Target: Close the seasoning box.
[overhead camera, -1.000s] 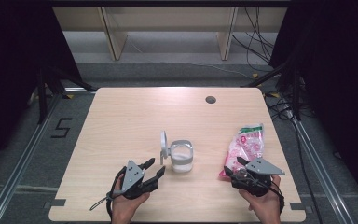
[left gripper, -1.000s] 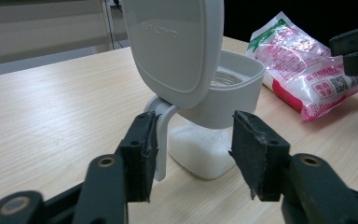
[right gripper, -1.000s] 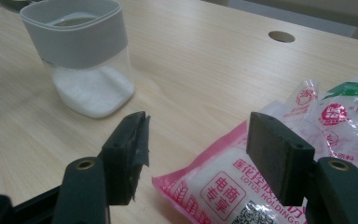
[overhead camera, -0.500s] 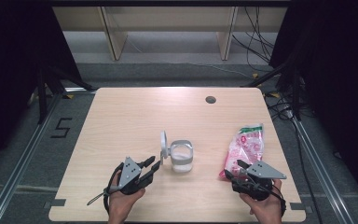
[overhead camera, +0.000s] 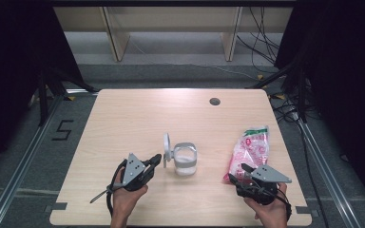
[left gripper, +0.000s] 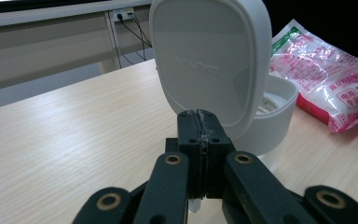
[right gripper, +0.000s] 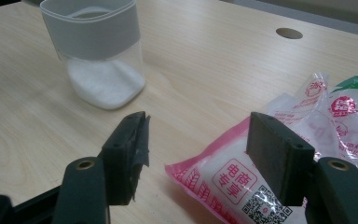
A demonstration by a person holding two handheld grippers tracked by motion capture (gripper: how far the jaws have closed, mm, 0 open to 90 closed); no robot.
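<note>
A clear container (overhead camera: pixel 185 160) with a grey-white band and white powder in its bottom stands at the table's middle, its white hinged lid (overhead camera: pixel 167 148) upright at its left. My left gripper (overhead camera: pixel 157 159) is shut just short of the lid (left gripper: pixel 205 60); its jaws have just been closing and press together with nothing between them (left gripper: pixel 201 120). A pink and white bag (overhead camera: pixel 253 149) lies to the right. My right gripper (overhead camera: pixel 238 174) is open at the bag's near corner (right gripper: pixel 235 179), and its pads do not press on it. The container (right gripper: pixel 93 42) stands to its left.
A small round hole (overhead camera: pixel 214 101) sits in the wooden table (overhead camera: pixel 123 118) near its far edge. Shelf legs and cables stand on the floor beyond the table. A floor mark "5" is at the left.
The left gripper's jaws have gone from open to pressed together, still near the lid. The right gripper, the container and the bag have not moved.
</note>
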